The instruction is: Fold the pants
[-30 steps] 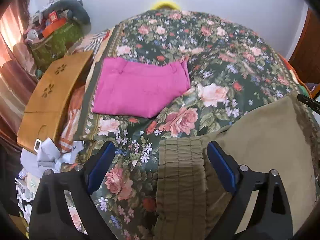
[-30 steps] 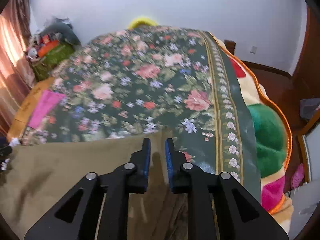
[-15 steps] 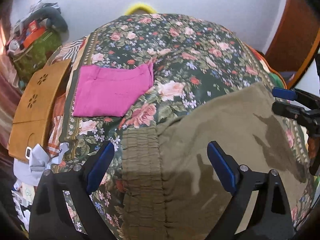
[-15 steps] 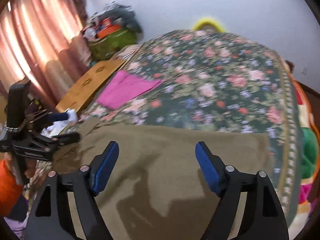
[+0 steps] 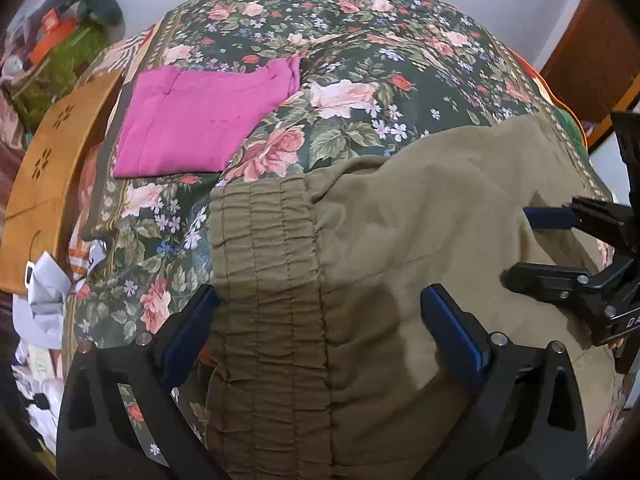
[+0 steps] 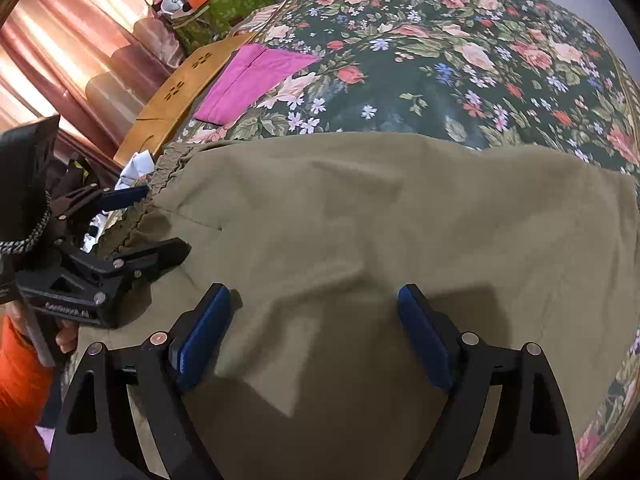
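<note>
Left wrist view: my left gripper (image 5: 320, 320) hangs wide apart and empty over the shirred elastic waistband (image 5: 268, 280) of the olive pants (image 5: 420, 232), spread flat on the floral bedspread (image 5: 360, 60). My right gripper (image 6: 314, 320), equally wide and empty, hovers mid-leg. I judge pinching waistband and hem edges squarely will keep the soft, creased cloth aligned; a folded magenta garment (image 5: 200, 128) lies beyond.

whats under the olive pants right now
The olive pants lie spread on the floral blanket, which shows around them. Anything else beneath is hidden by the cloth. Both grippers, left and right, hover open above.
</note>
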